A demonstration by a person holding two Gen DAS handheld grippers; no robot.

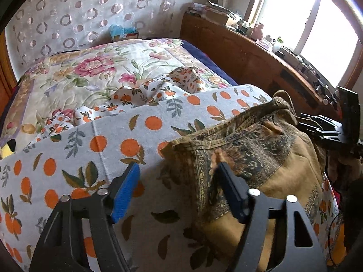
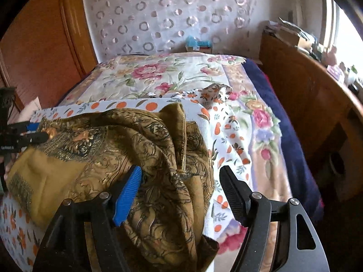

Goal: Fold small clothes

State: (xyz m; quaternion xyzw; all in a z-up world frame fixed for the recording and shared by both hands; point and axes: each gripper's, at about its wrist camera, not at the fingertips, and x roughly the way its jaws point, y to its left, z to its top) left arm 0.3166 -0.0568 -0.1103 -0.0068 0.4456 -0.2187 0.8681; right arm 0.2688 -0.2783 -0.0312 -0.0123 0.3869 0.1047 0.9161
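A mustard-brown garment (image 1: pixel 261 158) with dark ornate borders lies bunched on a white cloth printed with oranges (image 1: pixel 102 140). My left gripper (image 1: pixel 178 164) is open over the garment's left edge; the edge lies between the jaws and the pads do not press on it. In the right wrist view the same garment (image 2: pixel 147 140) lies in crumpled folds. My right gripper (image 2: pixel 180 167) is open above its right part, with a bunched fold between the jaws but not clamped. Each view shows the other gripper at the garment's far side: the right gripper (image 1: pixel 322 129) and the left gripper (image 2: pixel 22 136).
The orange-print cloth covers a raised surface in front of a bed with a floral quilt (image 1: pixel 90 72). A wooden headboard shelf (image 1: pixel 249 52) crowded with small items runs under a bright window. A wooden door (image 2: pixel 40 45) stands at the left, and a circle-patterned curtain (image 2: pixel 170 11) hangs behind.
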